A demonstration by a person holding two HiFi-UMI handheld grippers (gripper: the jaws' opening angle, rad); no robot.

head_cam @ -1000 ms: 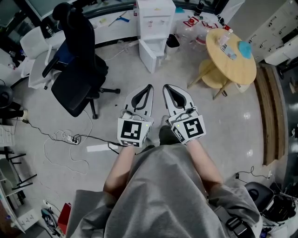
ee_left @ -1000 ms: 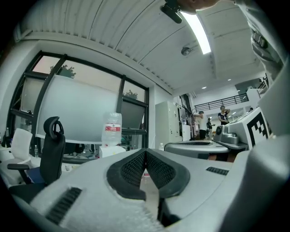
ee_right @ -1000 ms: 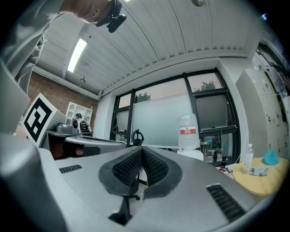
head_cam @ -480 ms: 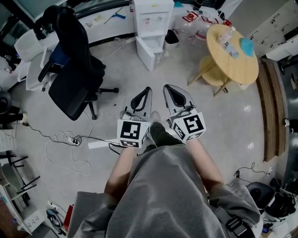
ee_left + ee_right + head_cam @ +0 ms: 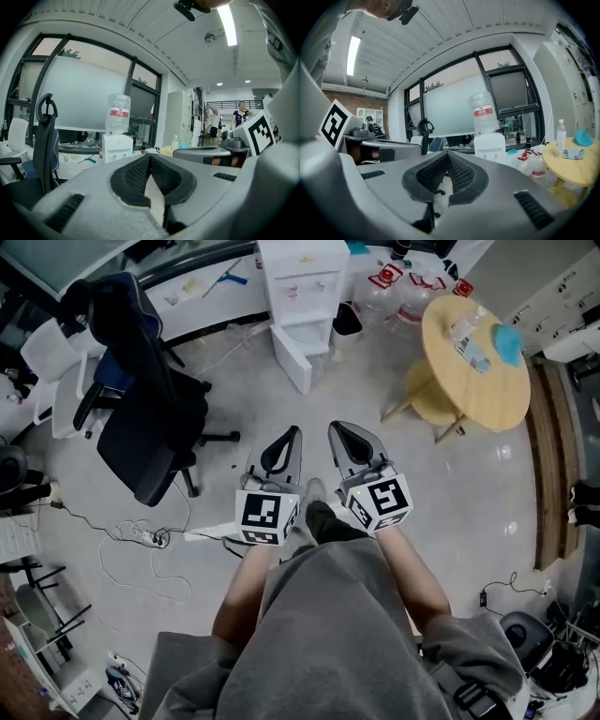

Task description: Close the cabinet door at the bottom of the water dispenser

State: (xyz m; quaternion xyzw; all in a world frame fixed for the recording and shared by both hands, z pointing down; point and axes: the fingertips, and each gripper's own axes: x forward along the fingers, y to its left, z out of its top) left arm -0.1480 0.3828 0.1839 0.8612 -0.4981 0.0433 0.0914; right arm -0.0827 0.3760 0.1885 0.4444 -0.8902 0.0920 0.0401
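White water dispenser (image 5: 302, 282) at top centre of the head view, its white lower cabinet door (image 5: 292, 360) swung open, left grey gripper (image 5: 289, 439) and right grey gripper (image 5: 345, 432) at mid-frame, each with jaws pressed together on nothing, well apart from the dispenser, black office chair (image 5: 150, 427) at left, round wooden table (image 5: 464, 381) at upper right.

Two tools (image 5: 295, 432) (image 5: 336, 427), one water dispenser (image 5: 305, 282), one black office chair (image 5: 141, 418), one round table (image 5: 478, 367).

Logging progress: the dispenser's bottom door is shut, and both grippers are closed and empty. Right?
Not quite: the head view shows the dispenser with its door open. The left gripper and right gripper are indeed closed and empty.
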